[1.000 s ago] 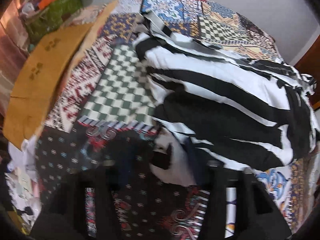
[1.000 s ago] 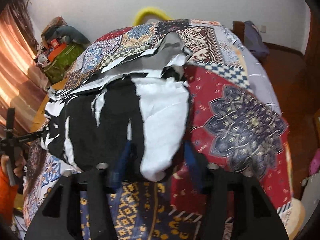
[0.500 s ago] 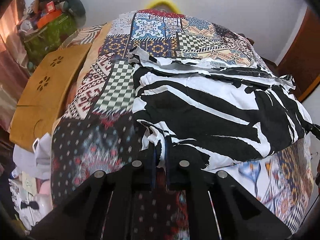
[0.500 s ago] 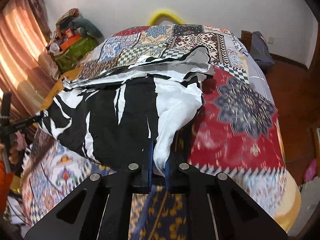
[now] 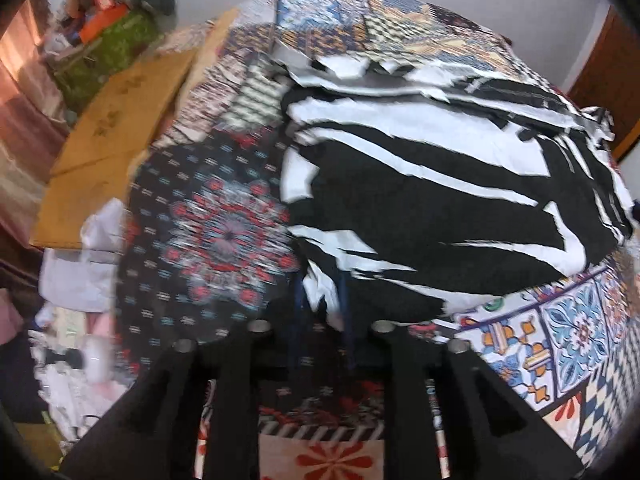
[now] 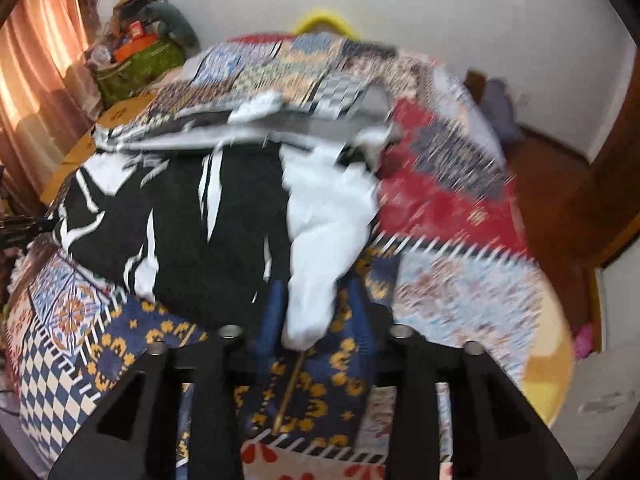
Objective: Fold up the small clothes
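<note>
One garment (image 5: 440,184), black with white streaks, is spread on the quilt (image 5: 216,232) ahead of both tongs, its near hem reaching back between their fingers. In the left view, the left tongs (image 5: 322,300) are seen parted a little, with a white-and-black corner of the hem lying between the blue pads; no pinch is judged to be made, though blur leaves this unsure. In the right view, the right tongs (image 6: 316,312) are likewise parted, a white fold of the garment (image 6: 328,232) hanging down between the pads without being clamped.

Risks, as judged:
- Corners can slip out if the tongs are lifted before closing, since the cloth is only draped between the pads.
- An uneven fold can result if one side is gripped deeper than the other; the right corner is bunched, the left one thin.
- Quilt fabric just under the pads can be caught along with the hem.
- The far edge, already rumpled, can crease further if the hem is pulled fast.

Count:
- Garments: one.
- Tongs: two.
- Quilts: one, patchwork.
- Wooden board (image 5: 116,120): one, far left of the left tongs.
- Green bag (image 6: 136,64): one, far ahead-left of the right tongs.
</note>
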A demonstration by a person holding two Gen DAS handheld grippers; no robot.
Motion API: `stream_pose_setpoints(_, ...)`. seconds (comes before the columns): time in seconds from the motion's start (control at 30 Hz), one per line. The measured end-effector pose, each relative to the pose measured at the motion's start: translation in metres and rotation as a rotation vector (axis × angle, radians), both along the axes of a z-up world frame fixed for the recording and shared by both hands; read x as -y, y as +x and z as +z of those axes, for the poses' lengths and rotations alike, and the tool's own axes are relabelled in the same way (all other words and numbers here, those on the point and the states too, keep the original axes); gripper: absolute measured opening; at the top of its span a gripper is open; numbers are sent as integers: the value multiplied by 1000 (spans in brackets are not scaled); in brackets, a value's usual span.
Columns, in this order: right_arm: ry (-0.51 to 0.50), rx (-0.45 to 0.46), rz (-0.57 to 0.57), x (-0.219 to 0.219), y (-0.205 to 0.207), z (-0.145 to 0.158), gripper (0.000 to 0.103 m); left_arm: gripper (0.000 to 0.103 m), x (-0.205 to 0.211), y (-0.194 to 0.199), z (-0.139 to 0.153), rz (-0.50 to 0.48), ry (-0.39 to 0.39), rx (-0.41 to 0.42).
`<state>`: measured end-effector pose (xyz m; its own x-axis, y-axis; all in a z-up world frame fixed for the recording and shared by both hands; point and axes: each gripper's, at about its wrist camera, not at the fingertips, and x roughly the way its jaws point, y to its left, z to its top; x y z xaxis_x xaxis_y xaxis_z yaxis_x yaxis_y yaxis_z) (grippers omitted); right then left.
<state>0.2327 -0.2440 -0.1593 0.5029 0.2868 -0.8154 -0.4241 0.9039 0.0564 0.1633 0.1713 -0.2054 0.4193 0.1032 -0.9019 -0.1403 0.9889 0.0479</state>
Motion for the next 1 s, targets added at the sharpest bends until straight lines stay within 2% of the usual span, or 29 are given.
stream_pose_setpoints(0.07,6,48,-10,2,0,13,41,33,-4,1,12,9,40,34)
stream_pose_setpoints(0.17,38,67,19,-5,3,27,42,38,-6,8,29,13,35,78)
stream_pose_setpoints(0.27,65,42,70,-24,9,27,42,44,0,23,45,-6,16,123)
stream_pose_setpoints(0.33,82,10,108,-42,16,20,42,54,6,38,48,-28,-2,139)
stream_pose_setpoints(0.37,88,-10,124,-51,21,15,42,55,11,45,48,-38,-7,139)
stream_pose_setpoints(0.53,75,-124,185,-96,41,-16,42,59,31,76,19,-83,8,88)
stream_pose_setpoints(0.63,38,-181,204,-121,62,-32,42,59,29,85,-11,-82,-49,-5)
stream_pose_setpoints(0.7,10,-180,217,-133,73,-34,42,59,26,83,-28,-85,-86,-50)
stream_pose_setpoints(0.83,-28,-176,251,-166,106,-30,42,61,26,73,-35,-101,-85,-24)
stream_pose_setpoints(0.9,-39,-123,255,-178,120,-18,42,61,26,72,-36,-104,-87,-24)
stream_pose_setpoints(0.93,-80,-117,242,-183,127,-11,42,61,27,73,-37,-111,-85,-25)
stream_pose_setpoints(1.0,-33,-71,211,-186,140,5,42,61,27,73,-37,-120,-83,-25)
